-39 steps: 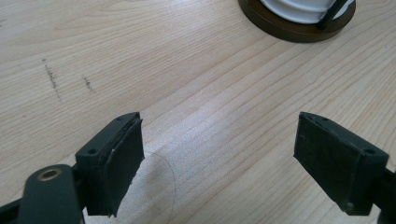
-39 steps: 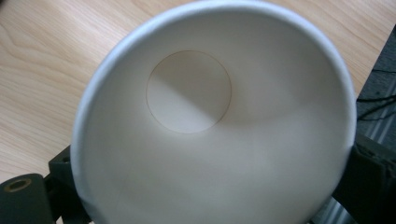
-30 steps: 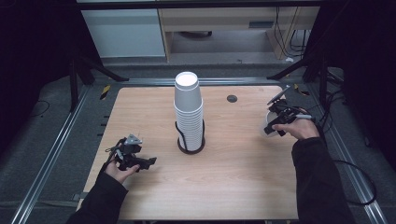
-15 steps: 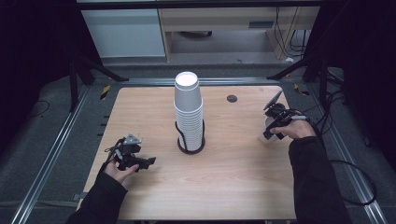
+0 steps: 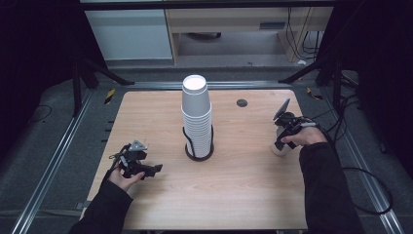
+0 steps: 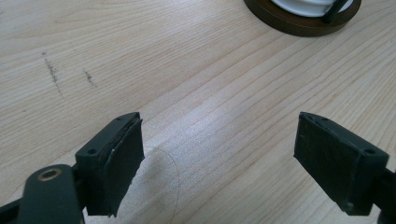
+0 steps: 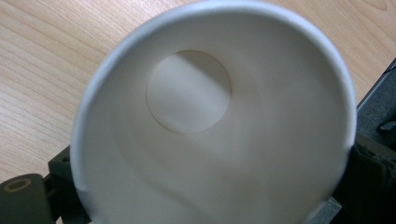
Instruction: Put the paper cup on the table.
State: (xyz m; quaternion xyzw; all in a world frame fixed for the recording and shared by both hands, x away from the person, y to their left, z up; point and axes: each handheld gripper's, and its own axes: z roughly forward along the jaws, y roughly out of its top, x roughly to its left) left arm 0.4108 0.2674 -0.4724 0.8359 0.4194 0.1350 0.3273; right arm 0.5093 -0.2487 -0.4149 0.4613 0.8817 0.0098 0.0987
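Table [image 5: 243,195] – pale wood-grain top, matt, smooth, with a few faint dark scuffs in the left gripper view. Paper cup [image 7: 210,140] held in the right gripper [image 5: 284,141]: white, matt inside, smooth rolled rim. Stack of cups [image 5: 197,117] looks like the same white paper, on a dark brown holder base [image 6: 303,23] with a slight sheen. Left gripper [image 6: 233,163] pads – black, matt, rubbery-looking; body hard black plastic.

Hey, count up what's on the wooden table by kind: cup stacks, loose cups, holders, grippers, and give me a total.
Stack of white paper cups: 1
Single white cup, held in the right gripper: 1
Dark round holder around the stack's base: 1
Small dark disc: 1
Grippers, counting the left gripper, jaws open: 2
Total: 6
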